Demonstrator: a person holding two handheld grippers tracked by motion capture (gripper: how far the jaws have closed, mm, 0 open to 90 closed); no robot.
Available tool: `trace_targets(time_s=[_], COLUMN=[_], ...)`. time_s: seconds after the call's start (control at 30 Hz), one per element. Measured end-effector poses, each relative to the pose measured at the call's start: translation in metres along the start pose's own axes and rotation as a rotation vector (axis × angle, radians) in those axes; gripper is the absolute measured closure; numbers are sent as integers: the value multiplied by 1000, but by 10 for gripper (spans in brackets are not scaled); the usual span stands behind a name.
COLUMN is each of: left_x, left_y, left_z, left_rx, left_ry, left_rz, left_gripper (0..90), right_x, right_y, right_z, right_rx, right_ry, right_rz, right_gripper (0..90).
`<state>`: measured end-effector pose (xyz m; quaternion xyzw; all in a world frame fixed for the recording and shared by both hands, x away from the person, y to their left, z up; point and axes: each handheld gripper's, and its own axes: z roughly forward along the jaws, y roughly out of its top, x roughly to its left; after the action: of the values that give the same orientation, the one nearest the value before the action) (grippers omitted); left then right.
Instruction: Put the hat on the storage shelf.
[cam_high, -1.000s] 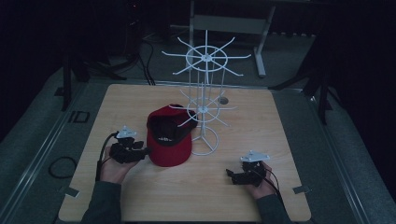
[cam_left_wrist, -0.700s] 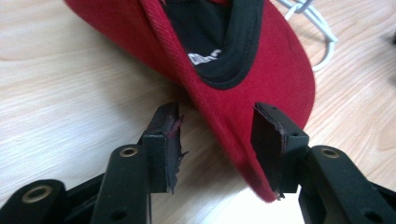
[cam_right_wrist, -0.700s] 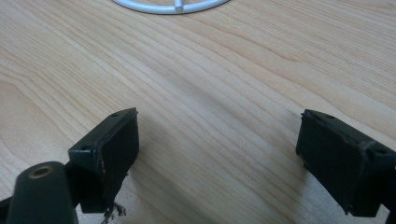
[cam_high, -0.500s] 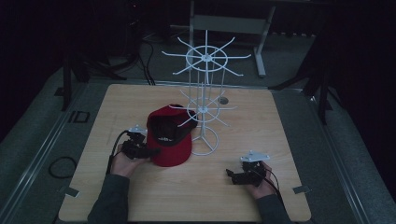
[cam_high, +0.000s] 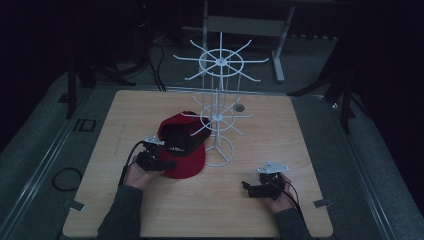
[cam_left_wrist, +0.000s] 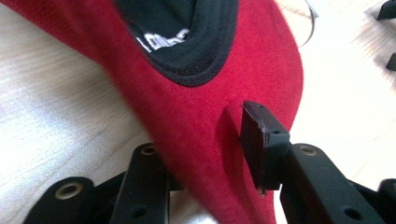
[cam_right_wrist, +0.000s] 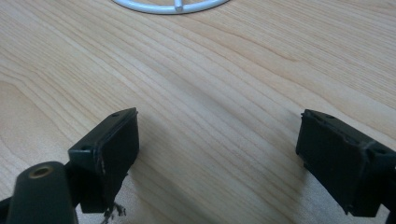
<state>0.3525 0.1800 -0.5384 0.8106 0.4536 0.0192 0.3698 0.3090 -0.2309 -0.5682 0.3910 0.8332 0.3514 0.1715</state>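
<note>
A red cap (cam_high: 186, 156) with a black lining lies on the wooden table (cam_high: 300, 145), against the base of a white wire rack (cam_high: 218, 117). At the cap's near left edge my left gripper (cam_high: 166, 164) has its jaws on either side of the brim. In the left gripper view the red cap (cam_left_wrist: 196, 107) runs between the jaws of the left gripper (cam_left_wrist: 219, 140); one pad (cam_left_wrist: 261, 140) presses a dent into it and the other is hidden below. My right gripper (cam_high: 248, 188) rests low at the table's near right, and in its own view the right gripper (cam_right_wrist: 217, 154) is open over bare wood.
The rack has two tiers of spoke arms and a ring base (cam_right_wrist: 173, 4) just ahead of my right gripper. A cable (cam_high: 65, 178) loops on the floor at the left. Bare wood stretches across the right and far parts of the table.
My left gripper has moved right, from beside the cap onto its brim. The right gripper has stayed where it was.
</note>
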Motion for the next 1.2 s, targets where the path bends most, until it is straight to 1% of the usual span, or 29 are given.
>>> trace_targets(time_s=[0.07,0.1,0.13,0.2,0.27,0.3,0.33,0.4,0.43,0.53,0.57,0.63,0.67,0.7,0.73,0.77,0.8,0.83,0.87,0.9,0.93,1.0,1.03,1.17,1.2], left_x=[-1,-1,-1,-1,-2,-2,-3,-4,-4,-5,-5,-8,-8,-8,-8,-7,-6,-6,-6,-6,-5,-5,0,0,0], left_y=[-1,-1,-3,-4,-6,-7,-8,-12,-14,-24,-24,-36,-36,-43,-43,-48,-49,-50,-51,-51,-50,-50,-54,-62,-65], left_z=[-3,-3,-9,-15,-21,-24,-26,-30,-33,-39,-39,-45,-45,-50,-50,-55,-57,-60,-62,-62,-64,-64,-63,-65,-66], left_rx=[-21,-21,-53,-78,-96,-106,-111,-114,-111,-123,-123,-157,-157,-174,-174,-194,-210,-231,-245,-245,-241,-241,-248,-215,-212], left_ry=[21,21,47,81,117,144,153,176,182,198,198,217,217,234,234,238,247,264,295,295,313,313,306,328,325], left_rz=[10,10,8,5,11,23,25,42,51,74,74,91,91,93,93,75,69,64,69,69,70,70,56,83,78], left_gripper=[686,703,728,761,782,790,796,797,796,791,790,791,792,794,799,811,821,838,853,855,855,854,854,827,821], right_x=[0,0,0,0,0,0,0,0,0,0,0,0,0,0,0,0,0,0,0,0,0,0,0,0,0], right_y=[0,0,0,0,0,0,0,0,0,0,0,0,0,0,0,0,0,0,0,0,0,0,0,0,0], right_z=[0,0,0,0,0,0,0,0,0,0,0,0,0,0,0,0,0,0,0,0,0,0,0,0,0], right_rx=[0,0,-1,0,1,1,0,0,0,0,0,-1,-1,0,0,0,0,0,0,0,0,0,0,-1,-1], right_ry=[0,0,0,0,0,0,0,0,0,0,0,0,0,1,1,0,0,0,0,0,0,0,0,0,0], right_rz=[0,0,-1,1,1,1,1,0,0,0,0,0,0,0,0,0,0,0,0,0,0,0,0,-1,-1], right_gripper=[131,131,131,131,131,131,131,131,131,131,131,131,131,131,131,131,131,131,131,131,131,131,131,131,131])
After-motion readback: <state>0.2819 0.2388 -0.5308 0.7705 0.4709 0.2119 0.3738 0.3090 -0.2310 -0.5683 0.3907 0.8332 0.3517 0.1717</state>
